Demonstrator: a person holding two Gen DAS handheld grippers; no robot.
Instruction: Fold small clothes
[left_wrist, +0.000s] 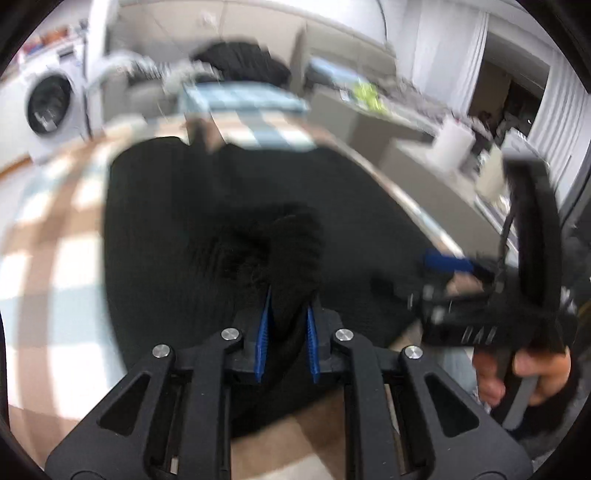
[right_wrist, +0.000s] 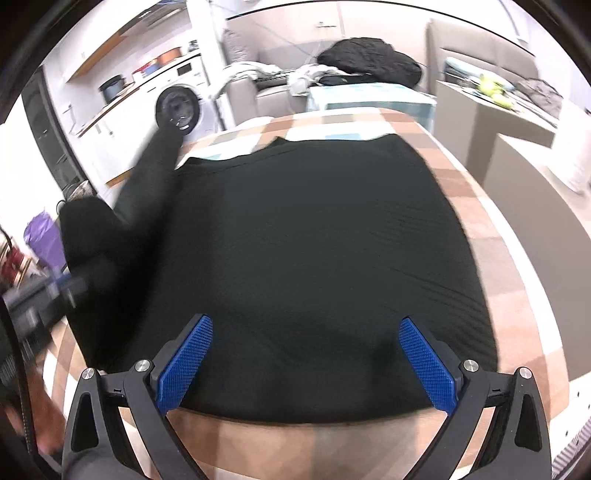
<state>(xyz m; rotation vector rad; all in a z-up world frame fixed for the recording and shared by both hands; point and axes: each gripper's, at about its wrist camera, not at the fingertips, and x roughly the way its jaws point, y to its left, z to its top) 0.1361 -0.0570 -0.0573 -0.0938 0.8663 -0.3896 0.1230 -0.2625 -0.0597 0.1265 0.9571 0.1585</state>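
Checked cloth in brown, white and pale blue covers the table (right_wrist: 491, 236), with a washing machine (right_wrist: 179, 107) and a cluttered sofa behind it. On the cloth lies the black garment (right_wrist: 314, 240), its body spread flat, and the left gripper (left_wrist: 288, 332) has its jaws nearly together, clamped on a bunched fold of that fabric, probably a sleeve, which the right wrist view shows lifted off the table at the garment's left side. Hovering over the near hem is the right gripper (right_wrist: 306, 365), jaws wide apart and empty; the hand (left_wrist: 524, 373) on its handle shows in the left wrist view. The fold looks early, one sleeve being brought in. Since the grip is on a thick wad rather than a clean edge, the sleeve may land twisted or lumpy. With nothing pinning the body, a pull across could drag the whole garment, wrinkle it, or slide the tablecloth beneath it
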